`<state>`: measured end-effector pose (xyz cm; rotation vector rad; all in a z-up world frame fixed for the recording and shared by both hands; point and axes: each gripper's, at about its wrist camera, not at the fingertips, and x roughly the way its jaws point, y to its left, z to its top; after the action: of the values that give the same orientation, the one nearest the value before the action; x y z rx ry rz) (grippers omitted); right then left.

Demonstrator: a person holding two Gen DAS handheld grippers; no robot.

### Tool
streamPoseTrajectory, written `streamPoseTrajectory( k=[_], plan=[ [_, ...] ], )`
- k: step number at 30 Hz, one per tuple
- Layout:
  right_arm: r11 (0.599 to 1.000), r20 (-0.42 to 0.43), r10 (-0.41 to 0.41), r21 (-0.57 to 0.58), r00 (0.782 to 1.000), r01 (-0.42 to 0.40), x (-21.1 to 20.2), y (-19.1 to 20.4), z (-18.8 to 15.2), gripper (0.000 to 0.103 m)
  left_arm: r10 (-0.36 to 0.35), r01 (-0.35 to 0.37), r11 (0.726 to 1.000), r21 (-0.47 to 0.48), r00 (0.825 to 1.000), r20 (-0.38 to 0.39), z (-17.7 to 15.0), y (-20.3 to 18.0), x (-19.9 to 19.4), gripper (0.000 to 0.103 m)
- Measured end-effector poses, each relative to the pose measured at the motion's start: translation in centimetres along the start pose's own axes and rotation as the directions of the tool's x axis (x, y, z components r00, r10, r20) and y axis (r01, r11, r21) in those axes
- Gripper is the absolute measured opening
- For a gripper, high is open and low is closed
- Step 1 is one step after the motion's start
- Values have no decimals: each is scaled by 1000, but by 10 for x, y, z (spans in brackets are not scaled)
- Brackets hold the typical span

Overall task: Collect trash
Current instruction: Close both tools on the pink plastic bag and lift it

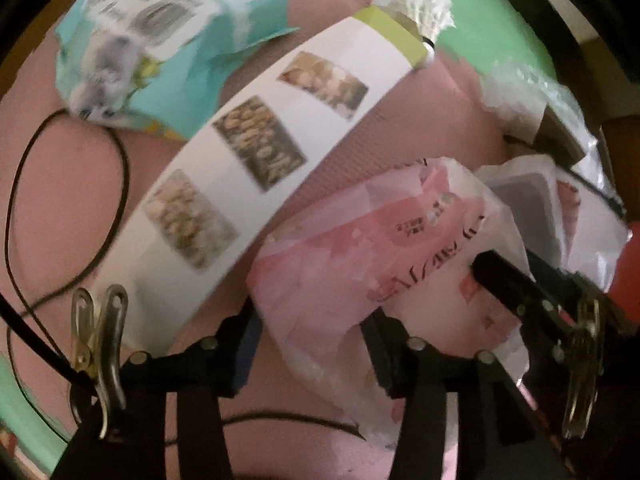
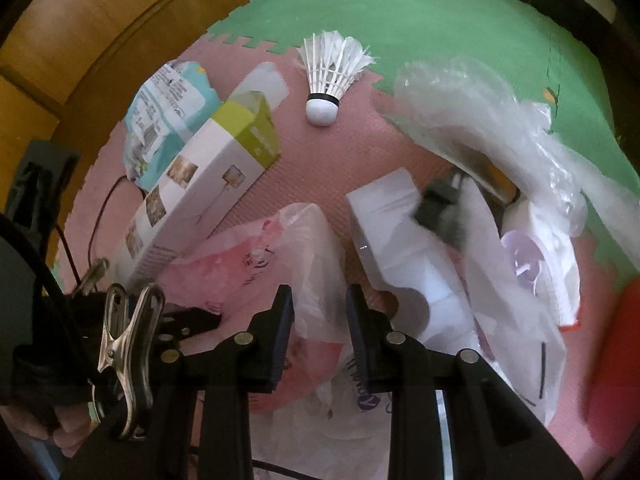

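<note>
A pink and white plastic bag (image 1: 360,240) lies on the pink foam mat, also in the right wrist view (image 2: 256,264). My left gripper (image 1: 312,332) stands open, its jaws on either side of the bag's near edge. My right gripper (image 2: 320,304) is open too, with a fold of the same bag between its jaws. A long white box with food pictures (image 1: 240,160) lies beside the bag; it also shows in the right wrist view (image 2: 200,184). A teal wrapper (image 1: 168,40) lies behind the box. A white shuttlecock (image 2: 328,76) sits further back.
A white carton (image 2: 400,248), clear crumpled plastic (image 2: 480,120) and a white bag with a lilac item (image 2: 532,260) lie to the right. A black cable (image 1: 24,200) loops on the left. A green mat (image 2: 440,20) lies beyond, and a wooden wall (image 2: 80,40) at far left.
</note>
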<state>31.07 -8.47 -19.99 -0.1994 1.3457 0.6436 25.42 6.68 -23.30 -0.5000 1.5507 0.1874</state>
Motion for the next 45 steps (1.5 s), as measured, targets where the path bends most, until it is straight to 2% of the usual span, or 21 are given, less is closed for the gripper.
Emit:
streamPoseTrajectory(
  k=[2, 3, 4, 5, 7, 9, 17, 22, 23, 25, 31, 40, 45],
  plan=[
    [1000, -8, -13, -15, 1000, 12, 4, 4, 1, 21, 10, -10, 1000, -11, 1000, 10, 2, -2, -1, 50],
    [1000, -11, -16, -14, 1000, 16, 5, 5, 1, 19, 14, -14, 1000, -17, 1000, 11, 7, -2, -3, 43],
    [1000, -14, -6, -3, 1000, 6, 5, 5, 1, 16, 38, -38, 999, -15, 999, 10, 8, -1, -5, 28],
    [1000, -14, -1, 4, 1000, 1, 6, 5, 2, 15, 52, -52, 999, -10, 999, 8, 9, -2, -5, 22],
    [1000, -11, 12, 23, 1000, -12, 3, 4, 1, 13, 42, -42, 999, -9, 999, -4, 10, 8, -8, 14],
    [998, -5, 45, 42, 999, -44, -4, 3, 0, 12, 31, -31, 999, -7, 1000, -2, 14, 19, -26, 12],
    [988, 25, 109, 109, 994, -111, -48, 5, -1, 12, 4, -5, 998, 61, 1000, 27, 24, 23, -96, 11],
    [980, 57, 129, 146, 990, -136, -95, 4, -2, 12, -13, 7, 995, 103, 998, 61, 16, 13, -157, 11],
    [979, 64, 129, 150, 989, -138, -107, 4, -3, 12, -16, 8, 994, 112, 997, 70, 27, 5, -154, 11],
    [979, 78, 126, 152, 989, -137, -126, 2, -6, 12, -20, 8, 991, 135, 996, 87, 25, 4, -169, 11],
    [970, 129, 115, 197, 985, -139, -177, -1, -17, 12, -47, 16, 976, 216, 989, 143, 1, -44, -205, 11],
    [956, 206, 61, 270, 977, -116, -254, -13, -39, 12, -107, 27, 932, 363, 974, 201, -15, -102, -272, 11],
    [948, 252, 15, 304, 968, -94, -293, -22, -52, 11, -148, 32, 894, 448, 963, 226, -26, -138, -300, 11]
  ],
)
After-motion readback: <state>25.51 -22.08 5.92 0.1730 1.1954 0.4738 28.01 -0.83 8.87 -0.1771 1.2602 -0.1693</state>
